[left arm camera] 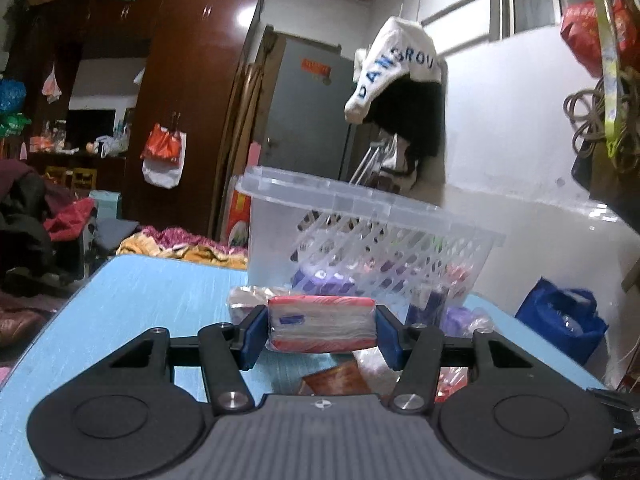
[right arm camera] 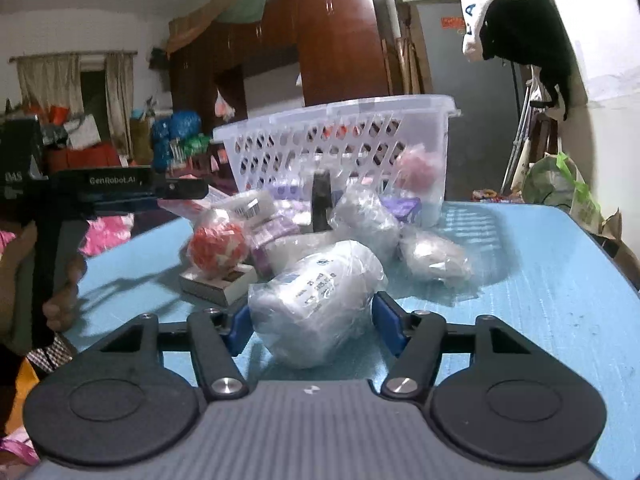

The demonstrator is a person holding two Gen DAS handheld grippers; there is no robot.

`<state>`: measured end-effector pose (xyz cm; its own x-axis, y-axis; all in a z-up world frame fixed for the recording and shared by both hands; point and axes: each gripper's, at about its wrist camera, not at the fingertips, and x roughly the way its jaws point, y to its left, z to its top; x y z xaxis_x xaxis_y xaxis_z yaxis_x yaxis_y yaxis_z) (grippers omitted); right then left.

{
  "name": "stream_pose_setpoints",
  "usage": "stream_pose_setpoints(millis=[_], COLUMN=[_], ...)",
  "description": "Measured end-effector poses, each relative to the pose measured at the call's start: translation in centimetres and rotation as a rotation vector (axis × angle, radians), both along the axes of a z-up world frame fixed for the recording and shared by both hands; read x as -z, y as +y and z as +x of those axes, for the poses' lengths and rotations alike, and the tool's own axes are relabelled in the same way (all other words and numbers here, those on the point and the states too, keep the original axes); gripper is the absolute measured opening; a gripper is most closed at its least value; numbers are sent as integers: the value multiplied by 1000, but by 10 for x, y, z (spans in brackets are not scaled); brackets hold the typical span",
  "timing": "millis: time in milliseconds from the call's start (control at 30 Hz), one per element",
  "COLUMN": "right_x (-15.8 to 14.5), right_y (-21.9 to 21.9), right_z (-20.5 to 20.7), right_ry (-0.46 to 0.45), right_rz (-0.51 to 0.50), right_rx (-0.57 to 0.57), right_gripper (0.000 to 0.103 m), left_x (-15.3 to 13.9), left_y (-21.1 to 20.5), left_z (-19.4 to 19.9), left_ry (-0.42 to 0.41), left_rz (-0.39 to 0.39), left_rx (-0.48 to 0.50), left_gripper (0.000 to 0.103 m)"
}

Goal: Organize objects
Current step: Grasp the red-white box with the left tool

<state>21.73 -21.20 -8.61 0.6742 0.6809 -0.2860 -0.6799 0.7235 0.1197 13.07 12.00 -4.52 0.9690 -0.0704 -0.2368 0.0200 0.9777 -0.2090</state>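
Our left tool (left arm camera: 321, 330) grips a red-and-white packet (left arm camera: 321, 327)

We hold it above the blue table (left arm camera: 140, 300), near the clear plastic basket (left arm camera: 360, 236) with wrapped items beside it.
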Motion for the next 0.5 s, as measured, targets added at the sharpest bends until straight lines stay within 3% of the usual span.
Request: stream_pose_setpoints(millis=[267, 500], right_x=[-8, -8], right_y=[-13, -14], right_z=[-5, -6], right_ry=[-31, -25], right_rz=[44, 66], right_rx=[23, 7], right_gripper=[65, 64], left_x=[0, 0], left_y=[-4, -2], left_z=[-4, -2], left_ry=[-48, -41], left_rz=[25, 16], left_rx=[19, 24], left_gripper=[60, 60])
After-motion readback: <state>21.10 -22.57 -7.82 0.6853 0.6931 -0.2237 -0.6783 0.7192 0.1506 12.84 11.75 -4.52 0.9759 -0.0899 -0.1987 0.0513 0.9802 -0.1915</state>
